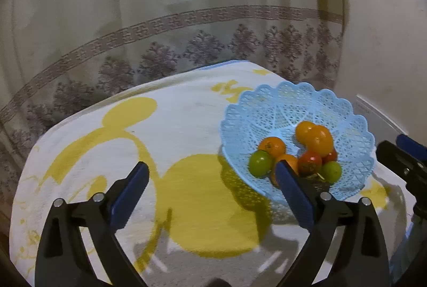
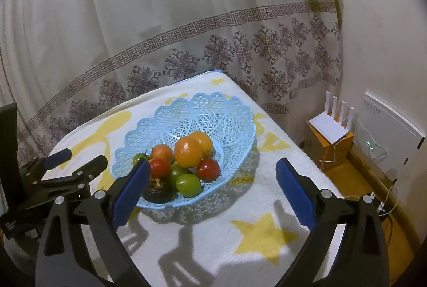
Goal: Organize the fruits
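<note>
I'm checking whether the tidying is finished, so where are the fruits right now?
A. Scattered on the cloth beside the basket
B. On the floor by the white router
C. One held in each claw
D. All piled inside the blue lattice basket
D: the oranges, red fruits and green fruits sit together in the blue basket; no fruit lies on the cloth, and both claws are open and empty.

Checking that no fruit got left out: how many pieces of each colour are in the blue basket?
Orange fruit: 4 (one shows only in the left wrist view, half behind a finger)
Red fruit: 2
Green fruit: 3
Dark fruit: 1
Total: 10, all in the basket
</note>
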`<state>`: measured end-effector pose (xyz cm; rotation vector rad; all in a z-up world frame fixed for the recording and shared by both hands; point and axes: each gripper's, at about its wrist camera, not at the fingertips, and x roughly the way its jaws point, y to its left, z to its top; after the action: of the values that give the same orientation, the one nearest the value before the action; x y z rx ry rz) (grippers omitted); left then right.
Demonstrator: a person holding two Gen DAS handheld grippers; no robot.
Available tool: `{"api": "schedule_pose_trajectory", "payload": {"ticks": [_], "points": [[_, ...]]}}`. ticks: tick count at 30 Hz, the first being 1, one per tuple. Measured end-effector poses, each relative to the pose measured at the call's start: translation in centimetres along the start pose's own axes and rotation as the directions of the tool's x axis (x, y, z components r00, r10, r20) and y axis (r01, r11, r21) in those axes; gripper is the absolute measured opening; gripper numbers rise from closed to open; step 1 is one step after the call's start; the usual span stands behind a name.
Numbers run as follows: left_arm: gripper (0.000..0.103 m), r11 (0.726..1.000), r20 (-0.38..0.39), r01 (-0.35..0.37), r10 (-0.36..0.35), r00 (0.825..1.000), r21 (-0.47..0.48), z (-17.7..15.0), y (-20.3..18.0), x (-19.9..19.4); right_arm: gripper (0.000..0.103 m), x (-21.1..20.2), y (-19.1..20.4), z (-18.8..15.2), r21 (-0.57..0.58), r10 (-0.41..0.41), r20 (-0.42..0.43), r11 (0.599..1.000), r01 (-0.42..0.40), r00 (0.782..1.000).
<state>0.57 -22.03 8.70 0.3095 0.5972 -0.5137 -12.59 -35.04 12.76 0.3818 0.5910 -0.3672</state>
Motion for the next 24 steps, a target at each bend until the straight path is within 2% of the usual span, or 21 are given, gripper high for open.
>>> {"api": "schedule_pose_trajectory", "payload": {"ticks": [8, 15, 24], "points": [[0.096, 0.996, 0.034, -0.088, 0.087, 0.996, 0.033, -0.5, -0.3, -0.7, 0.097, -0.2, 1.4, -0.2, -0.056, -0.005, 0.013, 0.998, 0.005, 1.000], [0.098, 0.994, 0.051, -0.111, 0.110, 0.993, 0.022, -0.5, -0.1, -1.3, 0.100, -0.7, 2.2, -0.3, -0.110, -0.021, 0.042, 0.994, 0.025, 0.999], [0.098, 0.992, 0.046, -0.124, 0.122, 0.991, 0.040, -0.6, -0.5, -1.4, 0.100, -0.5, 2.9, -0.6, -0.145, -0.010, 0.032, 0.989, 0.015, 0.999]]}}
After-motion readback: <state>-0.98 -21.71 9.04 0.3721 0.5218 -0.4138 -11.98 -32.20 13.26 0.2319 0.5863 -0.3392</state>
